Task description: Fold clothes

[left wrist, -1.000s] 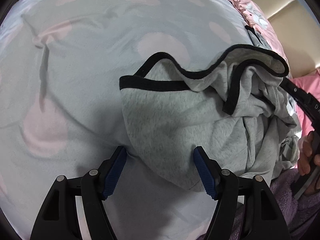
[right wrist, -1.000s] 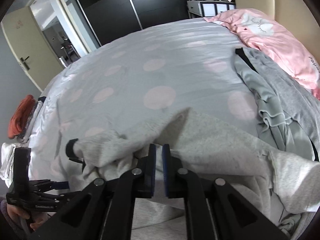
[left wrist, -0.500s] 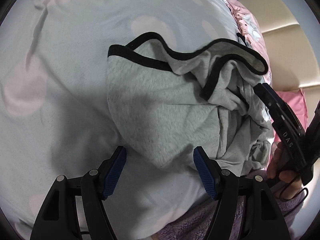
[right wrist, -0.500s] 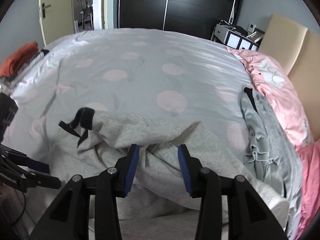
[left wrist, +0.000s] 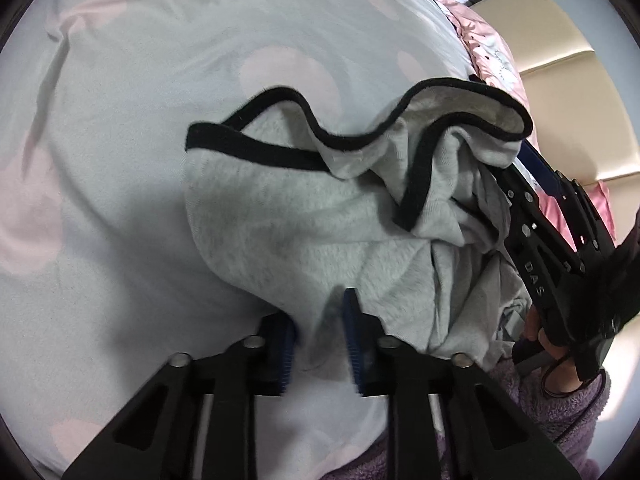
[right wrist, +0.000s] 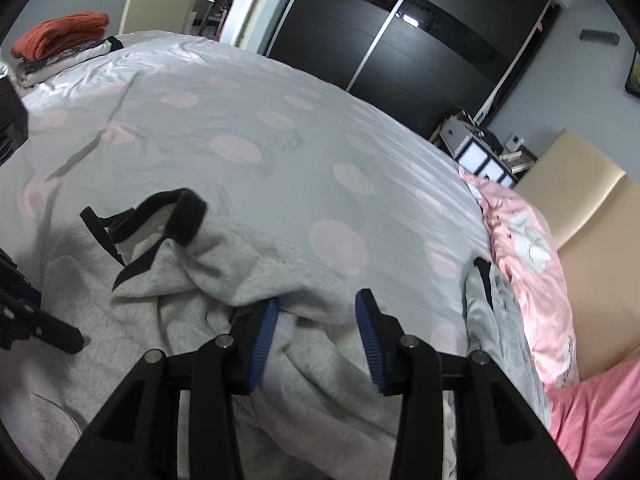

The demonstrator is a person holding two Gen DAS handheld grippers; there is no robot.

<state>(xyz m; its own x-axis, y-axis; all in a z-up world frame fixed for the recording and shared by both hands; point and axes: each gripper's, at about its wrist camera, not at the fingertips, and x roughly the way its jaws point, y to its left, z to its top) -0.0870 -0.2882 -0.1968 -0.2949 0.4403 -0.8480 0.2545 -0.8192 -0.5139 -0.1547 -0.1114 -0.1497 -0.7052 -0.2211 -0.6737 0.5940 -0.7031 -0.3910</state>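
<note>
Fold barely begun, in our judgement: the grey garment (left wrist: 304, 232) lies bunched on the bed (left wrist: 120, 200) near its closest edge, black trim (left wrist: 256, 148) twisted, no flat panel laid out. Our left tool (left wrist: 320, 340) is closing, pads pinching a fold of the grey cloth. Our right tool (right wrist: 316, 336) is closing too, jaws apart with cloth between, not pressed. Folded stack (right wrist: 60, 48) sits at the far corner. Sleeves and hem are buried; garment type unclear.
</note>
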